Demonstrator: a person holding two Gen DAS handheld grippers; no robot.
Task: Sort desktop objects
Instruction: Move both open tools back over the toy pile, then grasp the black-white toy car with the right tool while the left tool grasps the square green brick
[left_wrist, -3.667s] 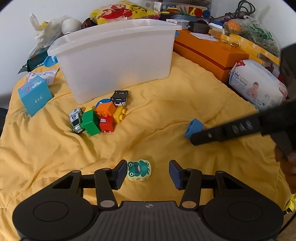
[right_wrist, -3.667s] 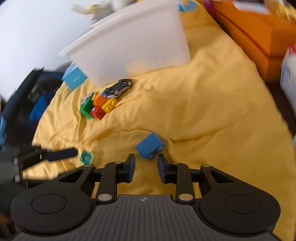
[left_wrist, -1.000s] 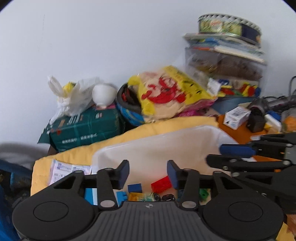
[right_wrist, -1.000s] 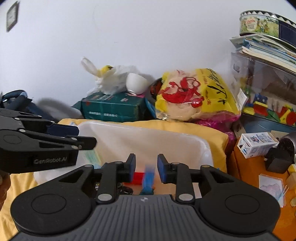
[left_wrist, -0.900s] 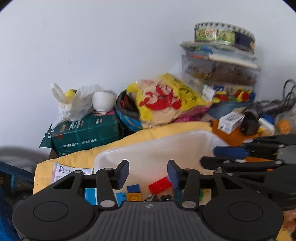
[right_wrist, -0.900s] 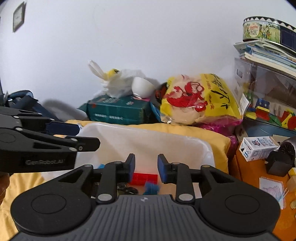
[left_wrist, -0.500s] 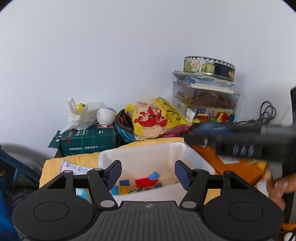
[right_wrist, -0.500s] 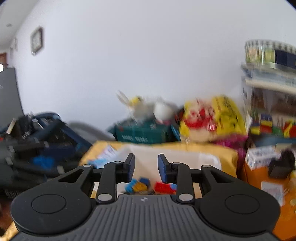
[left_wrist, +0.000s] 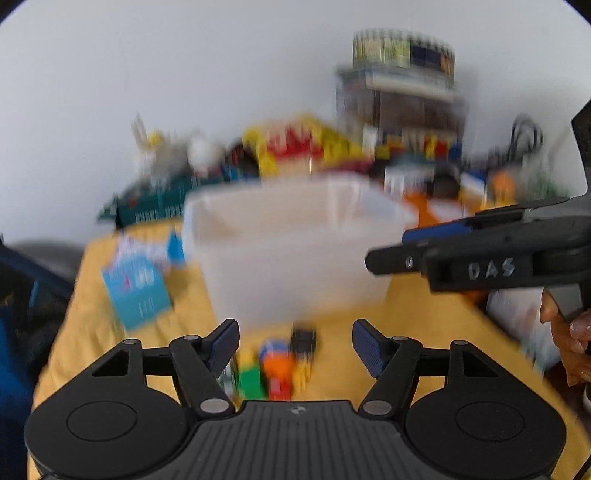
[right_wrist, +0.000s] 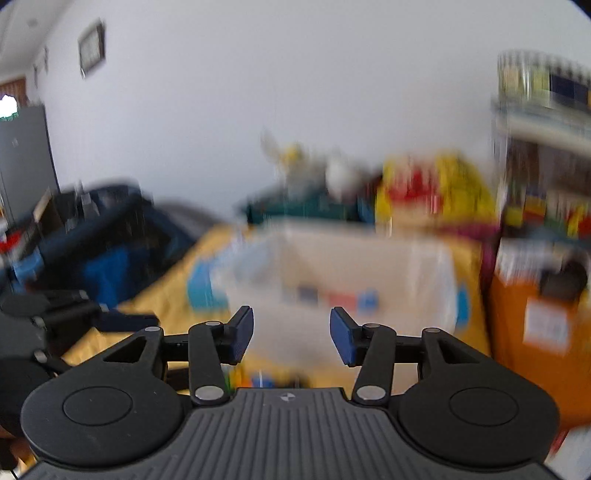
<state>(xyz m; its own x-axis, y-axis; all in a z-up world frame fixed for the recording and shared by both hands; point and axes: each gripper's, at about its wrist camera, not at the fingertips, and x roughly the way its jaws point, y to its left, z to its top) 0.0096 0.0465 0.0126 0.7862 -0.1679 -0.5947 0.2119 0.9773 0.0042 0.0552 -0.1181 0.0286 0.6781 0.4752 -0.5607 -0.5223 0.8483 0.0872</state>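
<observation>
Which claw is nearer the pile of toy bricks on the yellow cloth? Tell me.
Left. The left claw, open, hangs just above the toy bricks. The right claw is higher, off to the right by the white bin.

A translucent white plastic bin (left_wrist: 291, 251) sits mid-counter on a yellow cloth (left_wrist: 417, 332). A cluster of small colourful toy blocks and cars (left_wrist: 277, 362) lies just in front of it. A light blue carton (left_wrist: 136, 291) stands to its left, an orange box (right_wrist: 532, 325) to its right.
</observation>
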